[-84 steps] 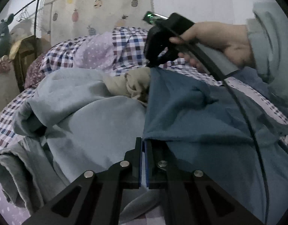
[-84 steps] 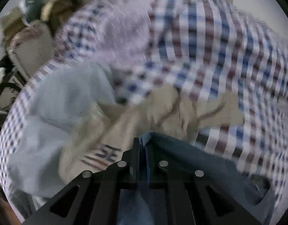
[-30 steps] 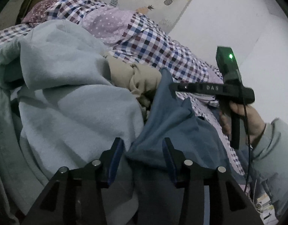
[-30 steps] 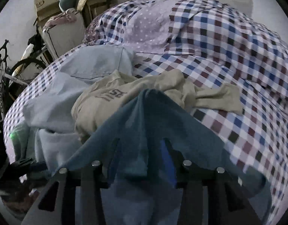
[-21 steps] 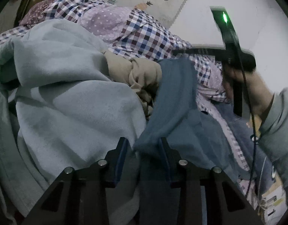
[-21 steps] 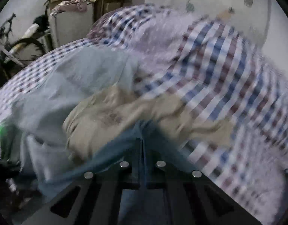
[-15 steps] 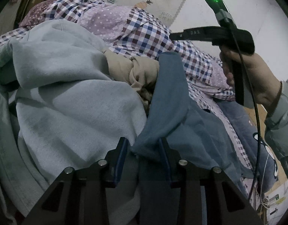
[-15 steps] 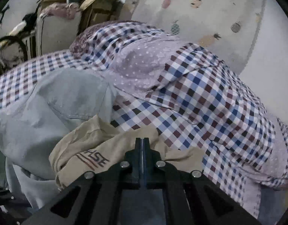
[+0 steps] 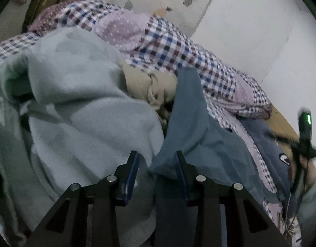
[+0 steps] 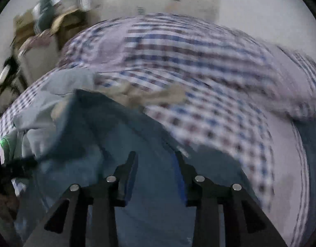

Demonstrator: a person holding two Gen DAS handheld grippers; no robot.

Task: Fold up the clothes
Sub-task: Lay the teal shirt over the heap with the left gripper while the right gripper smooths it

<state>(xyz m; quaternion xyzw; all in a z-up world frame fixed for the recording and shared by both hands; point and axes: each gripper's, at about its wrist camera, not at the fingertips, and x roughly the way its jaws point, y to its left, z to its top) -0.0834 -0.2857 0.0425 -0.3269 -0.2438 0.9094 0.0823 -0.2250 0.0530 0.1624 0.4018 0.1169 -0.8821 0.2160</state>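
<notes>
Clothes lie heaped on the bed (image 9: 174,47), a blue shirt (image 9: 191,127) between both grippers' (image 9: 156,164) (image 10: 155,164) released jaws.

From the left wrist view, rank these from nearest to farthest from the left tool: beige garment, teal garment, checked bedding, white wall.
1. teal garment, its edge between the fingers of the open left tool.
2. beige garment, bunched beyond it, centre.
3. checked bedding, heaped behind, upper centre.
4. white wall, far right background.
</notes>
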